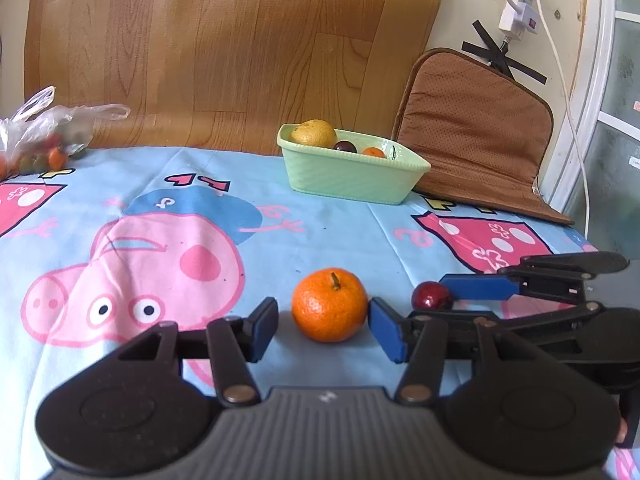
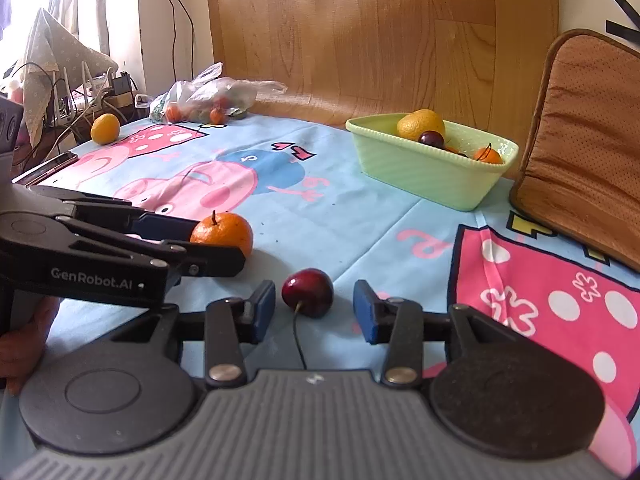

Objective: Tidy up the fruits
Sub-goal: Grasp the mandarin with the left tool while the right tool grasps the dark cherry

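A tangerine [image 1: 329, 305] with a short stem sits on the cartoon tablecloth between the fingers of my open left gripper [image 1: 324, 330]; the right pad touches it, the left pad stands apart. It also shows in the right wrist view [image 2: 222, 234]. A dark red cherry [image 2: 307, 292] with a long stem lies between the fingers of my open right gripper [image 2: 314, 310], touching neither pad. The cherry also shows in the left wrist view [image 1: 431, 296]. A pale green basket [image 1: 352, 176], also in the right wrist view [image 2: 424, 172], holds an orange, a cherry and a small tangerine at the back.
A brown cushion [image 1: 476, 132] leans on the wall right of the basket. A plastic bag of fruit [image 2: 208, 100] lies at the far left, with a loose orange [image 2: 105, 129] and a phone [image 2: 46, 168] near the table's left edge. A wooden board [image 1: 224, 48] stands behind.
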A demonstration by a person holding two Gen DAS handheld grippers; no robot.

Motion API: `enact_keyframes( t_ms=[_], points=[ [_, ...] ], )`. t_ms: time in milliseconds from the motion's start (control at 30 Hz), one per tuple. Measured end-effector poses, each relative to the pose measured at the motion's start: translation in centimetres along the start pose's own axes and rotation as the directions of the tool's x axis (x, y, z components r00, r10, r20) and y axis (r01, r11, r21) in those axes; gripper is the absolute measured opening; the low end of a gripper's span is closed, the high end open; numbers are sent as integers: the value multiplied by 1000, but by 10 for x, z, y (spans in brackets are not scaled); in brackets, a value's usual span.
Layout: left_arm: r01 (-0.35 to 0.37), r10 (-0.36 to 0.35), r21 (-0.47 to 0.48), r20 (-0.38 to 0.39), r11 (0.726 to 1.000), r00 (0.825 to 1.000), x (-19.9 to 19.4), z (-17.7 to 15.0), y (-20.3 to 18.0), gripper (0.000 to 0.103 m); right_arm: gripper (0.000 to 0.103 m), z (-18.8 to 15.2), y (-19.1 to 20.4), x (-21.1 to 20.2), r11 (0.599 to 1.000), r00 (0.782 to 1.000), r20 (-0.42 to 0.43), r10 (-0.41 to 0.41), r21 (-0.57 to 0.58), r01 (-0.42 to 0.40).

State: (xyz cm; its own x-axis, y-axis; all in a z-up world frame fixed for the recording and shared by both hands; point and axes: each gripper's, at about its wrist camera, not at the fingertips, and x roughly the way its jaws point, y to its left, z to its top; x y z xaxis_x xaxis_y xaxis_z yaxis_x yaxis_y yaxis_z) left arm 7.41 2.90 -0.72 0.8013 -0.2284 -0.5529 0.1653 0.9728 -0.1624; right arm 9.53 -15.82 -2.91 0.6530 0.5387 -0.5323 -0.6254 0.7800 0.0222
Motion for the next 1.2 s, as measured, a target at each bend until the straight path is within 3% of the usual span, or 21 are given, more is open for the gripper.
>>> enact_keyframes(
  t_ms=[367, 867, 967, 1000, 1067, 1100, 1200],
  points=[
    [1, -1, 7, 39, 1000, 999, -6, -1, -1, 52, 47, -1, 0, -2, 1000, 1000, 2, -1, 14, 1],
    [18, -18, 23, 11, 1000, 1000, 2, 3, -3, 54, 47, -1, 1, -1, 1000, 1000, -1, 10, -8, -10],
    [31, -31, 20, -1, 999, 1000, 4, 3, -3, 49, 46, -1, 1, -1, 1000, 1000, -2, 8, -8, -8],
    [36, -36, 15, -5, 999, 999, 5, 3, -2, 42, 45, -1, 2, -1, 1000, 1000, -1, 8, -12, -8],
    [47, -47, 1, -4, 999, 999, 5, 3, 0, 42, 40, -2, 3, -1, 1000, 1000, 1, 8, -20, -8],
    [51, -51, -2, -3, 999, 999, 4, 2, 1, 42, 30, -2, 3, -1, 1000, 1000, 1, 4, -23, -4],
    [66, -66, 2, 4, 998, 998, 2, 1, 1, 41, 31, -2, 4, -1, 999, 1000, 6, -2, -33, 2]
  ],
)
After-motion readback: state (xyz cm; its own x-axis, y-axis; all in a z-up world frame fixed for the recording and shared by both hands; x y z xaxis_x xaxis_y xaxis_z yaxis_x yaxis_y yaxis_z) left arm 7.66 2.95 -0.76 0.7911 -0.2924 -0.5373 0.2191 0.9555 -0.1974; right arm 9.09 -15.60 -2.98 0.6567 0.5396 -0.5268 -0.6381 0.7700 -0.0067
